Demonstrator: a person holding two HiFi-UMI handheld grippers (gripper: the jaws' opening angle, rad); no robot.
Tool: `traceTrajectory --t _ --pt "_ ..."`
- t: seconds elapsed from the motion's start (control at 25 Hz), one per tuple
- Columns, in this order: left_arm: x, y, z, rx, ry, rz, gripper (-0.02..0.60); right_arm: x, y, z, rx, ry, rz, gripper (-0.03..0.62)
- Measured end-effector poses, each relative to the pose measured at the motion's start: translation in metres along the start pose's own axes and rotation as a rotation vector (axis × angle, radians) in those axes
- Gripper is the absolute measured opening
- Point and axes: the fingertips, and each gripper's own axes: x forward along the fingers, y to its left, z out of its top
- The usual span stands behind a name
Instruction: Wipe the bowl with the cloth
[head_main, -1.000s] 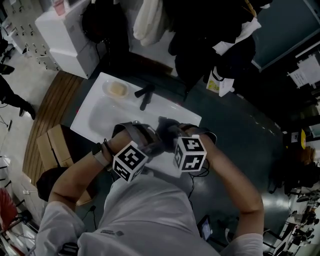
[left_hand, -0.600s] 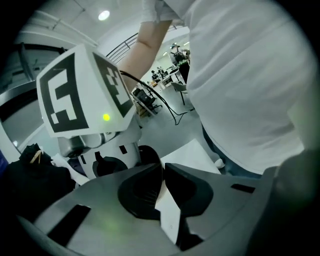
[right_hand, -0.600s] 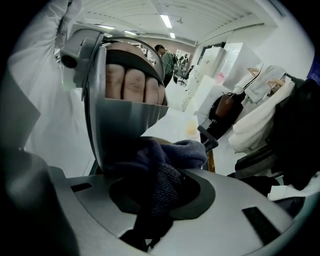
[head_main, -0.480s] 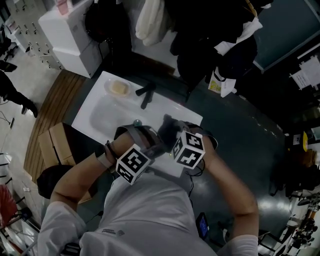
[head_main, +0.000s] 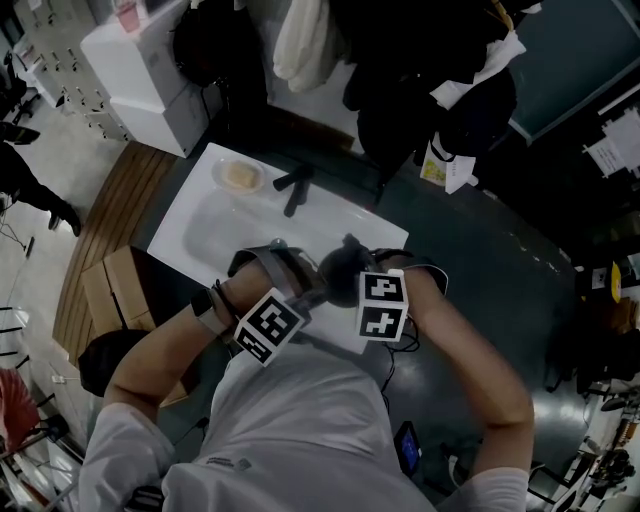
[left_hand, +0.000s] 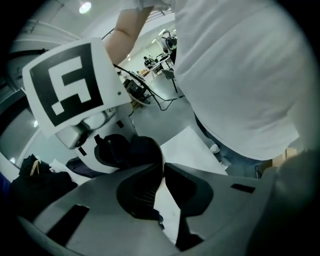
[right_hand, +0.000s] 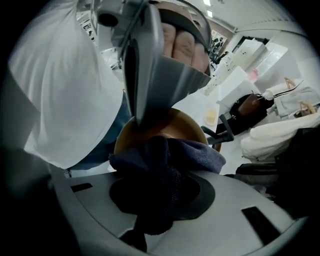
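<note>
A tan bowl (right_hand: 187, 125) is held up between the two grippers, close to the person's body; the head view hides it behind the hands. The left gripper (left_hand: 163, 167) is shut, and in the right gripper view its fingers (right_hand: 142, 75) pinch the bowl's near rim. My right gripper (right_hand: 160, 192) is shut on a dark blue cloth (right_hand: 167, 167), whose bunched end lies in the bowl's mouth. In the head view the cloth (head_main: 345, 262) shows as a dark lump just ahead of the two marker cubes, above the near edge of the white table (head_main: 200, 225).
At the table's far end sit a small dish (head_main: 239, 176) with something yellow in it and a dark tool (head_main: 292, 186). Cardboard boxes (head_main: 110, 290) stand to the left on a wooden platform. A white cabinet (head_main: 150, 70) and hanging clothes are beyond.
The right gripper has turned at the wrist and shifted slightly with the cloth against the bowl. The left gripper has kept its hold and barely moved.
</note>
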Motion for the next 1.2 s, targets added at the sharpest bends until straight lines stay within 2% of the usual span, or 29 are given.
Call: traceTrajectory --t 0.16,0.32,0.44,0.6,0.84,1.0,1.2 --pt "0.000 0.001 -0.003 -0.020 0.002 -0.014 0.026 -0.007 0.014 0.005 -0.034 -0.042 0.067 0.095" --pt "0.004 0.001 0.000 -0.016 0.001 -0.025 0.034 -0.012 0.027 0.015 0.033 -0.124 0.155 0.095" --pt "0.007 0.000 0.004 -0.005 -0.007 -0.027 0.034 -0.010 0.029 0.018 0.101 -0.165 0.186 0.095" --pt "0.009 -0.002 0.010 0.042 -0.019 -0.013 0.031 -0.002 0.021 0.019 0.204 -0.199 0.163 0.095" --pt "0.006 -0.001 0.022 0.050 -0.082 -0.008 0.028 0.005 -0.005 0.026 0.377 -0.263 0.077 0.095" --pt "0.010 0.000 0.016 0.057 -0.047 -0.008 0.028 0.007 -0.020 0.026 0.450 -0.274 0.014 0.095" --pt "0.013 -0.010 0.003 0.039 -0.022 -0.040 0.028 0.014 -0.023 0.015 0.476 -0.252 0.043 0.095"
